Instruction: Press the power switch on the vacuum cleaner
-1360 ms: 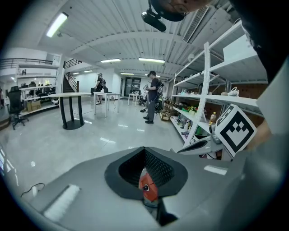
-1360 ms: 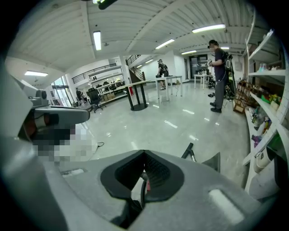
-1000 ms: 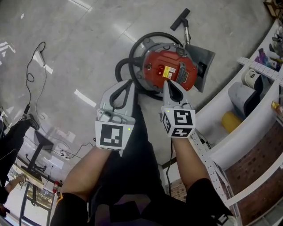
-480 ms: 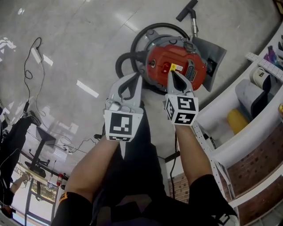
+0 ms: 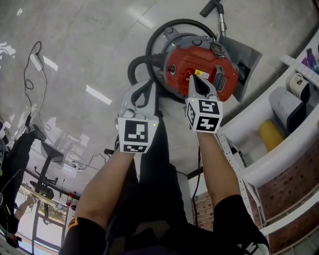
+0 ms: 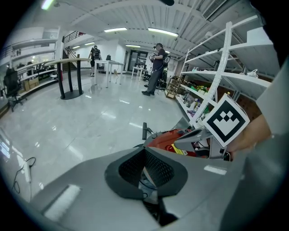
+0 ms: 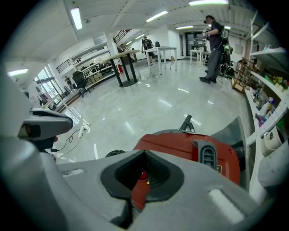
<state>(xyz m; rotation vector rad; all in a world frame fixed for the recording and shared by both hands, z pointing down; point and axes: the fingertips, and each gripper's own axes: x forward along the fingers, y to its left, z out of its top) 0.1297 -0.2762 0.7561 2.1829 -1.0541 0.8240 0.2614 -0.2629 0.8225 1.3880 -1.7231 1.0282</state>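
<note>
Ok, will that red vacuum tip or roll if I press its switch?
Probably not tip: the vacuum cleaner looks squat and wide, and the right gripper is above it. It might slide slightly on the glossy floor.

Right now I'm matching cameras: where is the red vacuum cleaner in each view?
Head view: vacuum cleaner at the top, right of centre.
Left gripper view: vacuum cleaner just right of centre, beyond the jaws.
Right gripper view: vacuum cleaner lower centre, beyond the jaws.
Shared landmark: the black nozzle, on its far side.

Bright ceiling lights (image 6: 115,30), floor (image 5: 94,94) glare, fisheye edges.
</note>
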